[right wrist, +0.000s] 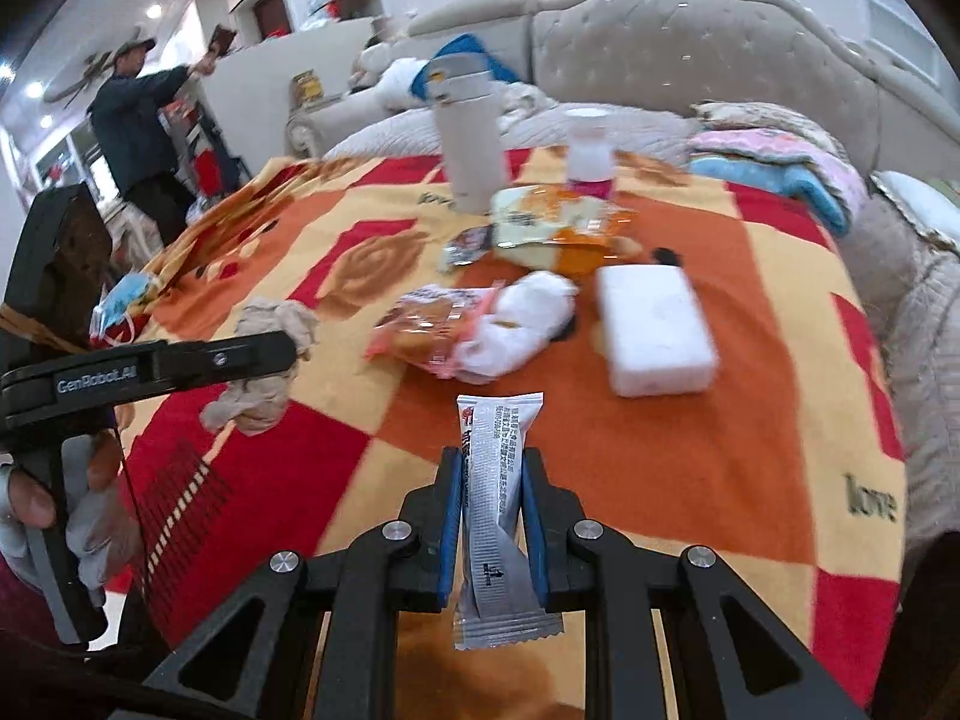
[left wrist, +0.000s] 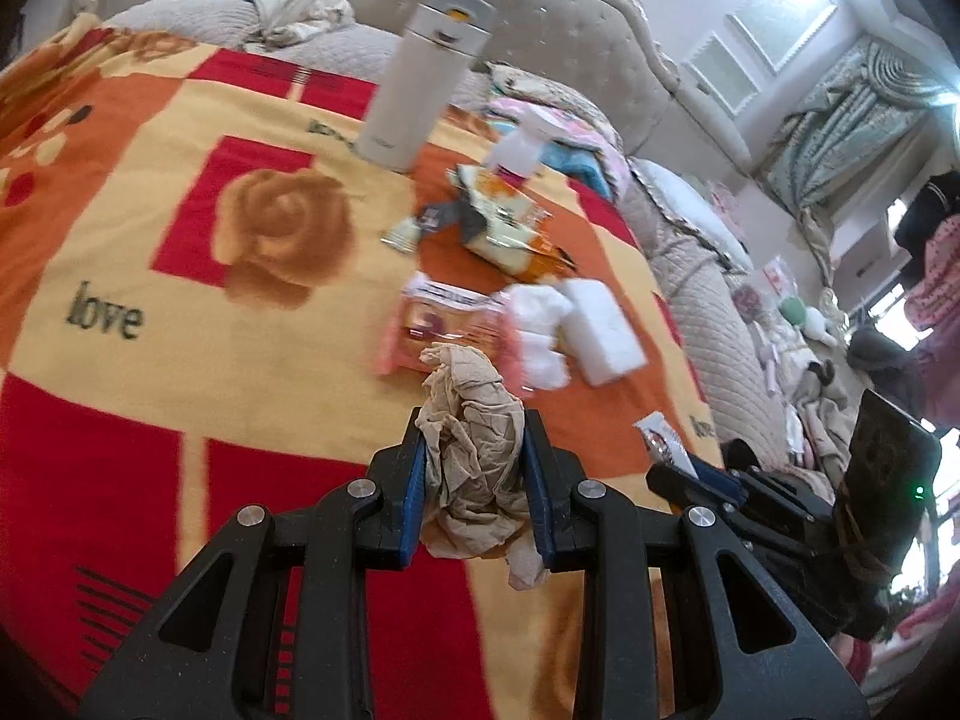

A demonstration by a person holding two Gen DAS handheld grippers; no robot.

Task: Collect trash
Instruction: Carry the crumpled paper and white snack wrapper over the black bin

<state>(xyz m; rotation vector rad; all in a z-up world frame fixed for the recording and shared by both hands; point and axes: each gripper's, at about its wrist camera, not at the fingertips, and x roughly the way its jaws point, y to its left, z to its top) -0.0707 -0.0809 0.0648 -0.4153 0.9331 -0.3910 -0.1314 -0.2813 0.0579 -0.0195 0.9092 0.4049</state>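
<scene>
My left gripper [left wrist: 474, 420] is shut on a crumpled beige tissue [left wrist: 471, 462] and holds it above the patterned blanket [left wrist: 120, 228]. The tissue also shows in the right wrist view [right wrist: 270, 360] under the left gripper [right wrist: 282, 351]. My right gripper [right wrist: 492, 459] is shut on a silver snack wrapper [right wrist: 495, 510]; it shows in the left wrist view [left wrist: 663, 435] too. More trash lies ahead: a pink wrapper [right wrist: 420, 330], a white crumpled wad [right wrist: 522, 324], a yellow-orange snack bag [right wrist: 552, 228] and a small dark wrapper [right wrist: 465, 243].
A white thermos [right wrist: 468, 138] and a small bottle [right wrist: 591, 150] stand at the far side. A white foam block [right wrist: 654, 330] lies right of the trash. A blue face mask [right wrist: 123, 300] lies at the blanket's left edge. Folded cloths [right wrist: 780, 162] and a padded headboard [right wrist: 690, 42] lie behind. A person [right wrist: 144, 132] stands far left.
</scene>
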